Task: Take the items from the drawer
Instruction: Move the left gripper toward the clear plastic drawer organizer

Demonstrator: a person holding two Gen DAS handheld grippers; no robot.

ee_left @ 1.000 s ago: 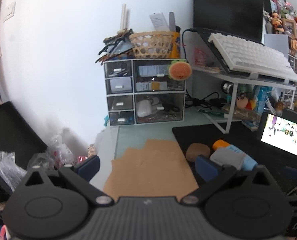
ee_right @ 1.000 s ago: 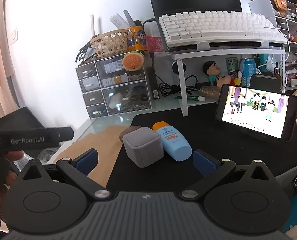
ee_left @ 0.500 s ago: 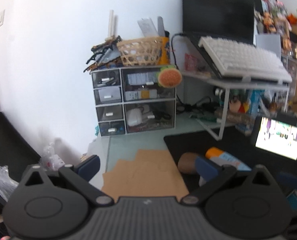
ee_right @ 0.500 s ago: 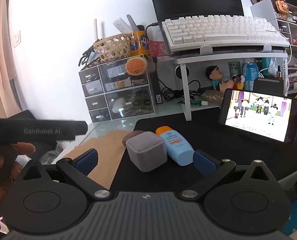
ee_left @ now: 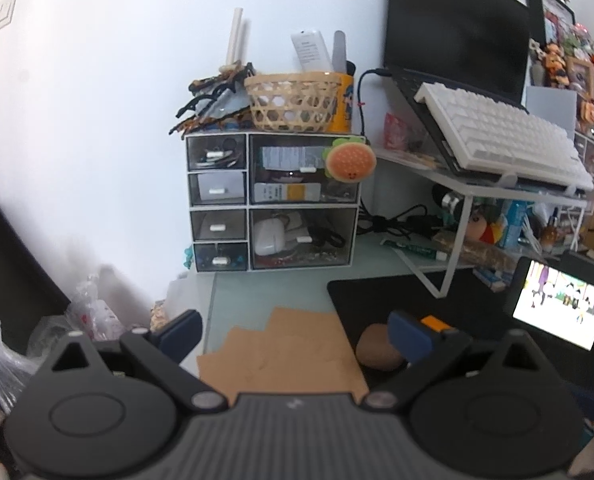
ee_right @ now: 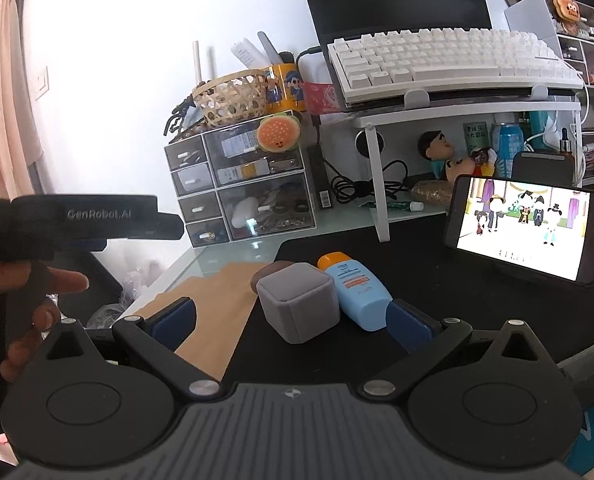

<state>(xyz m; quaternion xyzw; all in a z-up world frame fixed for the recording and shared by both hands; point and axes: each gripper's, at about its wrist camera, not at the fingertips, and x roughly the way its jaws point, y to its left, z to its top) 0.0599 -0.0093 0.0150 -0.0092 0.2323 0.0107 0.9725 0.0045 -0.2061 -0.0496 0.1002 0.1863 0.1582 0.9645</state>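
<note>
Well beyond left hand-held gripper (ee_left: 295, 330), drawer unit (ee_left: 273, 202).

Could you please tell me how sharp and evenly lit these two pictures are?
Left wrist view: soft throughout, the wall washed out, the keyboard bowed by the fisheye lens. Right wrist view: sharper, print on the blue bottle visible, the phone screen bright, glare on the glass desk.

We see both units built alike: left gripper (ee_left: 293, 330) and right gripper (ee_right: 291, 318) have matte black linkage arms, silver pivot screws, round embossed discs, a ribbed grey centre plate, and blue fingers (ee_right: 173, 318). White "GenRobot.AI" lettering marks the side.
</note>
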